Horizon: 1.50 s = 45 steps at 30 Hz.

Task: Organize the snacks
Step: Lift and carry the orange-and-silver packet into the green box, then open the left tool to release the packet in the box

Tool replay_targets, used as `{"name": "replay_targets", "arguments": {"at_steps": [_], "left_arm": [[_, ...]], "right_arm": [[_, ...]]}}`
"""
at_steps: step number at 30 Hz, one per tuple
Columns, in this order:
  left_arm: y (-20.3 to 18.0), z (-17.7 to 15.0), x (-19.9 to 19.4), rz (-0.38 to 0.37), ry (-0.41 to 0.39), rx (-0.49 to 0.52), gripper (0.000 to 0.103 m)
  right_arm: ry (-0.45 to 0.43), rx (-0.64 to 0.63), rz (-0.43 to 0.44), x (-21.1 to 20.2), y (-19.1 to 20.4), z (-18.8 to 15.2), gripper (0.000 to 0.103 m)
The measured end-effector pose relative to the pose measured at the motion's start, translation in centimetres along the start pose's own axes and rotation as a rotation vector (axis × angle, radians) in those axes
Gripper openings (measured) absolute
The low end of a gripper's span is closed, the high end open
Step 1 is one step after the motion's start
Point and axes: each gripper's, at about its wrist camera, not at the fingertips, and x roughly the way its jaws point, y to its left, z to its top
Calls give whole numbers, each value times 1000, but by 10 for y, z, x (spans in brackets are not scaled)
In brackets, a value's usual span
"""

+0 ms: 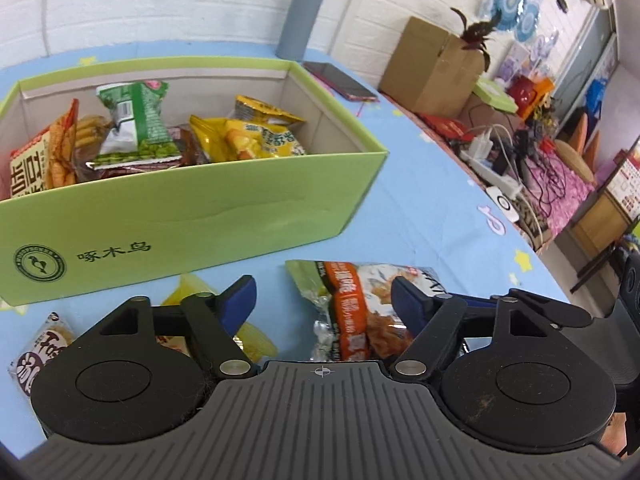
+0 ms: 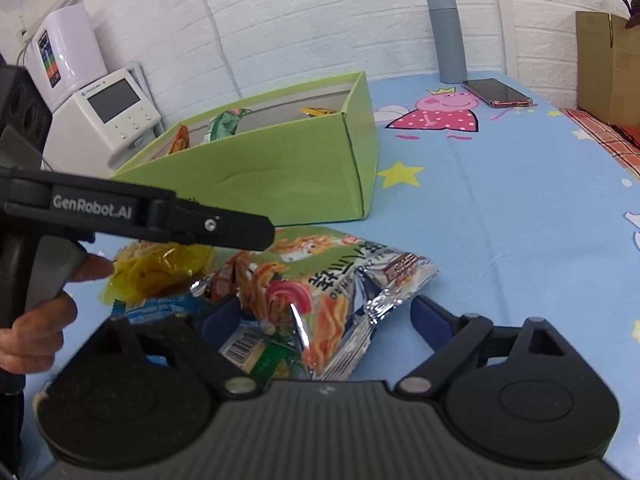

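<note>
crinkly foil noodle snack bag [image 2: 320, 300], green-orange print | lies flat between right hand-held gripper [image 2: 326, 312] fingers, spread wide | left hand-held gripper [image 1: 324, 300] also spread over it

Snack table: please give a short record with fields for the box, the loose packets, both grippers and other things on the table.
box: green box, open top, holds several snack packets
loose packets: orange-and-green noodle packet, yellow packet and a few others on the blue cloth in front of the box
left gripper: open, above the loose packets
right gripper: open, around the noodle packet
other: grey bottle, phone
</note>
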Motion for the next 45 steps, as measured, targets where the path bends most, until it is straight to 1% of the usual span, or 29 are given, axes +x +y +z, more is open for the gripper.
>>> {"name": "replay_targets", "arguments": {"at_steps": [2, 4, 5, 6, 7, 8, 9, 10, 12, 14, 16, 19, 21, 24, 27, 29, 30, 32, 33, 34, 36, 38, 39, 40, 42, 45], "left_arm": [[5, 1, 6, -19, 26, -21, 67], [6, -2, 15, -57, 59, -28, 67], [4, -5, 17, -68, 60, -20, 66], [0, -6, 17, -76, 60, -8, 51], [-1, -6, 16, -122, 71, -23, 30], [-2, -4, 12, -142, 75, -51, 29], [-5, -2, 7, -128, 65, -47, 29], [-7, 0, 2, -132, 50, -39, 28], [-11, 6, -11, -137, 25, -50, 27], [-15, 16, -27, -131, -23, -39, 27], [-17, 35, -46, -114, -83, -16, 27], [-11, 71, -63, -64, -156, -7, 29], [-1, 93, -65, -20, -183, -5, 30], [19, 118, -53, 46, -190, -4, 30], [42, 133, -29, 91, -168, -7, 31], [57, 138, -8, 109, -137, -17, 31], [63, 138, 3, 113, -122, -18, 31], [72, 134, 17, 121, -122, -15, 40], [76, 131, 18, 109, -133, -26, 49], [80, 129, 18, 89, -130, -35, 56], [82, 127, 14, 77, -140, -42, 60], [79, 124, 2, 73, -168, -45, 61], [75, 123, -8, 63, -186, -45, 66], [71, 121, -19, 60, -204, -44, 70], [60, 113, -43, 54, -252, -32, 75], [43, 96, -74, 28, -297, -16, 79]], "right_arm": [[-5, 21, 14, 0, -4, 2, 93], [9, 35, 29, 6, -6, 1, 94], [11, 31, 37, 9, -5, 0, 94], [11, 7, 33, 12, -2, -1, 94], [20, -16, 17, 13, 3, 0, 91], [26, -16, 19, 12, 6, 2, 87], [18, -13, 25, 9, 8, 4, 85], [6, -24, 21, 6, 11, 7, 84], [-20, -53, 8, -4, 17, 14, 84], [-53, -75, 8, -13, 24, 24, 84], [-98, -124, 6, -19, 33, 45, 84], [-143, -176, 20, -12, 43, 86, 84], [-152, -205, 31, 3, 49, 114, 85], [-132, -230, 40, 38, 55, 145, 85], [-87, -240, 41, 78, 55, 164, 84], [-45, -240, 36, 105, 52, 169, 84], [-24, -237, 32, 117, 50, 170, 85], [29, -217, 49, 138, 43, 166, 89], [10, -250, 48, 140, 45, 162, 90], [14, -286, 29, 142, 50, 159, 92], [29, -329, 5, 142, 61, 154, 92], [4, -345, -5, 133, 66, 153, 92], [-18, -352, -17, 123, 68, 152, 92], [-46, -361, -27, 111, 69, 151, 92], [-90, -367, -41, 86, 70, 147, 92], [-130, -346, -39, 47, 64, 133, 92]]}}
